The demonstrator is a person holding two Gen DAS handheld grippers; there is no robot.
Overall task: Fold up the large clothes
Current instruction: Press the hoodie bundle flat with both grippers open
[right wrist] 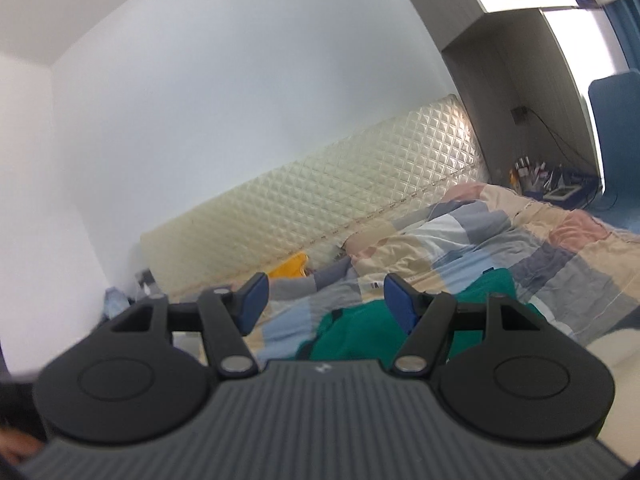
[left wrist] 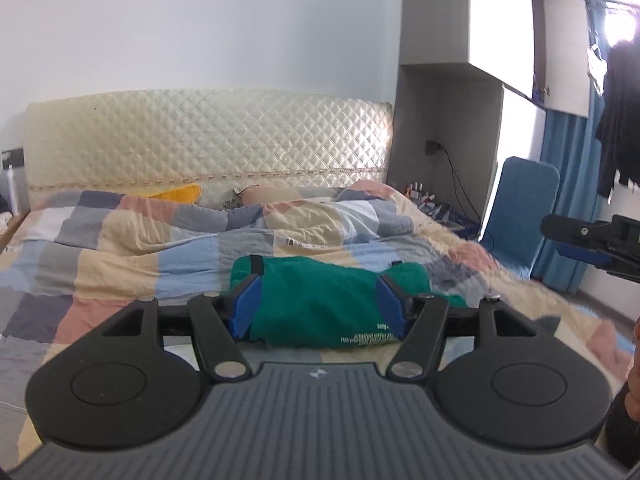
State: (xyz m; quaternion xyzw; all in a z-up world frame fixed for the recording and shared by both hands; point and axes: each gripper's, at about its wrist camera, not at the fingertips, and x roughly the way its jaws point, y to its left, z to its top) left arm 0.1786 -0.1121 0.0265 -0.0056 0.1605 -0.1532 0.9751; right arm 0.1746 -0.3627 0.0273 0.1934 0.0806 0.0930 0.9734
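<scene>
Green folded garment rests compact on the patchwork quilt, so you hold both left gripper and right gripper spread wide, grasping nothing.

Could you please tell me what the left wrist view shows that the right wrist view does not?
Only the left wrist view shows the right claw from the side and dark clothes hanging by the window. Only the right wrist view shows the room's left wall corner. Both show the green garment on the patchwork quilt, the quilted headboard and the open left claw.
</scene>
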